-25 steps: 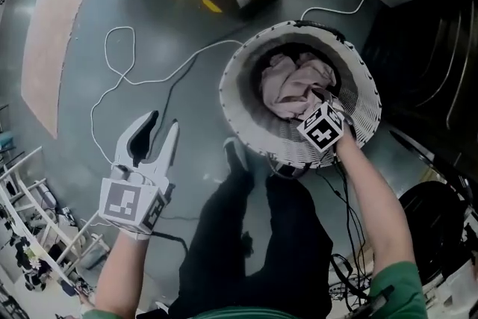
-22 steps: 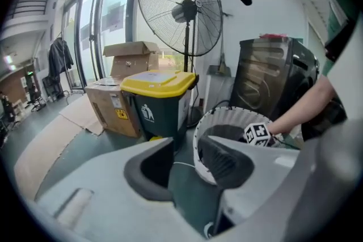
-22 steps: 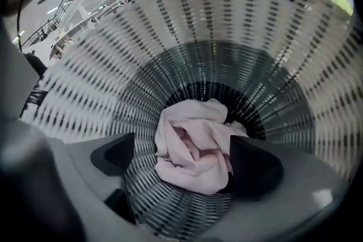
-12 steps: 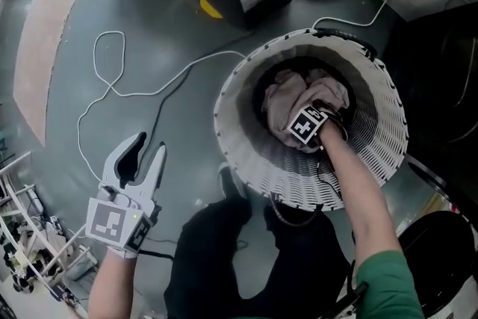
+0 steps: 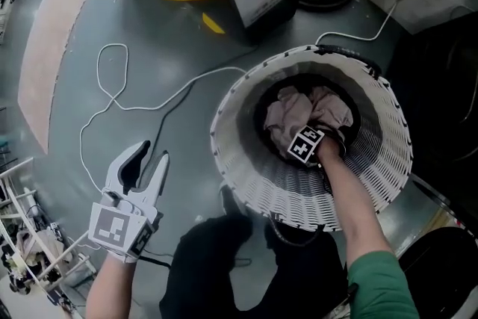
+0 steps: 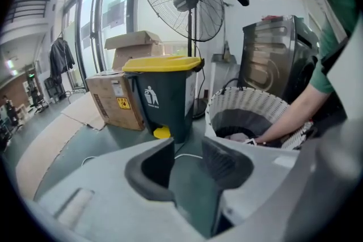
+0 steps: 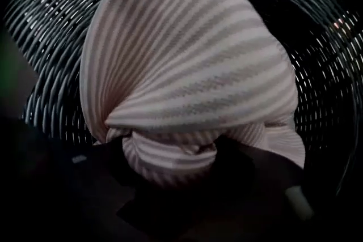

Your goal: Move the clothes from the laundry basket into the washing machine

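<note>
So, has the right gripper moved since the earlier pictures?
Yes. The right gripper sank from the rim of the white woven laundry basket down to the pink striped cloth; its jaws have just been closing with that cloth between them.

The person wears a green sleeve (image 5: 377,282) and black trousers (image 5: 224,265); the pale grey left tongs (image 5: 151,155) bear a black-and-white marker cube (image 5: 112,226).

One laundry basket (image 5: 246,187), one pink striped cloth bundle (image 5: 291,112), one yellow-lidded bin (image 6: 164,99), one standing fan (image 6: 181,0), one washing machine (image 6: 266,65).
</note>
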A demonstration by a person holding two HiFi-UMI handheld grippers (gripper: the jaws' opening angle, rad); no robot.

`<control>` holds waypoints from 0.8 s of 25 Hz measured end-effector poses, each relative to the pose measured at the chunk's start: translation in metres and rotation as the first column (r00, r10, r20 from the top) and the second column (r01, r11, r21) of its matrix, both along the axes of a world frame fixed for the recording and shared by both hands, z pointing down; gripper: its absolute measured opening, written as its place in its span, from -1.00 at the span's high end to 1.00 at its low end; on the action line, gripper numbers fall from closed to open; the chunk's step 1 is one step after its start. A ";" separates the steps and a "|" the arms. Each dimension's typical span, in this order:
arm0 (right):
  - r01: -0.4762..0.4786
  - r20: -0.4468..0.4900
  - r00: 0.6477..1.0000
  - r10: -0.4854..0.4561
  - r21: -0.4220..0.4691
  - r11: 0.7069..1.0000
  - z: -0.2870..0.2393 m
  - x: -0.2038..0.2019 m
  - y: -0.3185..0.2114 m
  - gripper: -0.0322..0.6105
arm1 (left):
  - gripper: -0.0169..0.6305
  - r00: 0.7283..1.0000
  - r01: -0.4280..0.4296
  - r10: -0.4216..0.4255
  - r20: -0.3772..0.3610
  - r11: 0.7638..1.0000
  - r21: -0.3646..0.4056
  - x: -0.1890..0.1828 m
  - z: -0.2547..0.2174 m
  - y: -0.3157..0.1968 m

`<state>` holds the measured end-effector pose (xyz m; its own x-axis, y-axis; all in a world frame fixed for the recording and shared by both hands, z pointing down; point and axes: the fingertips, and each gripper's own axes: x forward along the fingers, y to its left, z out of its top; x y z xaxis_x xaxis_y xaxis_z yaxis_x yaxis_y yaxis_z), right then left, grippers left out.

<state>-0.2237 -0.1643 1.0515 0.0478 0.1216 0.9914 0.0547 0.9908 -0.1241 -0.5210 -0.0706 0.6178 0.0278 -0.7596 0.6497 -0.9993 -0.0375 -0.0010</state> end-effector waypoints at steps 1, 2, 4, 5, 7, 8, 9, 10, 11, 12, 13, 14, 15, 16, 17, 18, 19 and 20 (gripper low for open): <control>0.005 0.005 1.000 -0.005 0.008 1.000 0.000 0.001 -0.001 0.16 | 0.48 1.000 -0.008 0.008 0.003 1.000 -0.003 0.002 -0.001 -0.001; 0.010 0.010 1.000 -0.011 0.015 1.000 -0.002 0.001 -0.002 0.32 | 0.48 1.000 -0.006 0.006 0.002 1.000 -0.005 0.004 -0.003 -0.003; 0.022 0.027 0.999 -0.023 0.031 0.999 -0.009 -0.001 -0.003 0.50 | 0.48 1.000 0.012 -0.013 -0.010 1.000 -0.009 0.005 -0.009 -0.004; 0.023 0.041 0.999 -0.025 0.041 0.999 -0.017 -0.004 -0.003 0.52 | 0.49 1.000 0.021 -0.021 -0.015 1.000 -0.011 0.005 -0.014 -0.004; 0.006 0.082 0.997 -0.011 0.066 0.998 -0.039 -0.010 -0.004 0.54 | 0.49 0.999 0.027 -0.027 -0.022 0.999 -0.018 0.007 -0.030 -0.003; -0.007 0.103 0.995 -0.002 0.081 0.997 -0.054 -0.012 -0.005 0.54 | 0.49 0.999 0.025 -0.026 -0.026 0.999 -0.021 0.010 -0.040 -0.002; -0.017 0.123 0.992 0.005 0.097 0.995 -0.070 -0.012 -0.005 0.54 | 0.49 0.999 0.022 -0.023 -0.031 0.999 -0.025 0.013 -0.051 -0.002; -0.025 0.140 0.990 0.010 0.111 0.993 -0.087 -0.012 -0.004 0.54 | 0.50 0.999 0.019 -0.020 -0.035 0.999 -0.029 0.017 -0.063 -0.001; -0.033 0.157 0.988 0.013 0.122 0.992 -0.105 -0.012 -0.004 0.54 | 0.50 0.999 0.018 -0.019 -0.040 0.999 -0.033 0.020 -0.075 -0.001; -0.041 0.174 0.985 0.018 0.130 0.991 -0.125 -0.012 -0.004 0.54 | 0.50 0.999 0.018 -0.020 -0.045 0.999 -0.036 0.024 -0.089 -0.001; -0.052 0.194 0.981 0.025 0.135 0.989 -0.146 -0.012 -0.004 0.54 | 0.50 0.999 0.019 -0.021 -0.050 0.999 -0.037 0.027 -0.103 -0.001; -0.064 0.215 0.976 0.034 0.137 0.988 -0.168 -0.013 -0.004 0.54 | 0.50 0.998 0.019 -0.021 -0.053 0.999 -0.036 0.030 -0.118 -0.001; -0.078 0.237 0.970 0.045 0.135 0.988 -0.191 -0.013 -0.003 0.54 | 0.50 0.998 0.017 -0.019 -0.055 0.999 -0.034 0.034 -0.134 -0.002; -0.093 0.261 0.964 0.056 0.132 0.987 -0.215 -0.013 -0.003 0.54 | 0.51 0.998 0.011 -0.013 -0.055 0.999 -0.030 0.038 -0.150 -0.003; -0.107 0.286 0.956 0.065 0.132 0.985 -0.239 -0.014 -0.004 0.54 | 0.51 0.999 0.004 -0.005 -0.054 1.000 -0.023 0.041 -0.167 -0.005; -0.121 0.312 0.947 0.074 0.136 0.983 -0.264 -0.014 -0.007 0.54 | 0.51 0.999 0.000 0.000 -0.054 1.000 -0.012 0.045 -0.184 -0.008; -0.138 0.337 0.938 0.085 0.137 0.981 -0.288 -0.014 -0.009 0.54 | 0.51 0.998 0.003 -0.003 -0.055 1.000 -0.001 0.048 -0.203 -0.013; -0.156 0.362 0.927 0.099 0.132 0.979 -0.312 -0.014 -0.010 0.54 | 0.51 0.998 0.012 -0.011 -0.056 1.000 0.009 0.050 -0.221 -0.018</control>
<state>-0.2382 -0.1741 0.7391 -0.3128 -0.0532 0.9483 -0.0618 0.9975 0.0356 -0.4707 -0.0884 0.3968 0.0553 -0.7663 0.6401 -0.9982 -0.0263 0.0548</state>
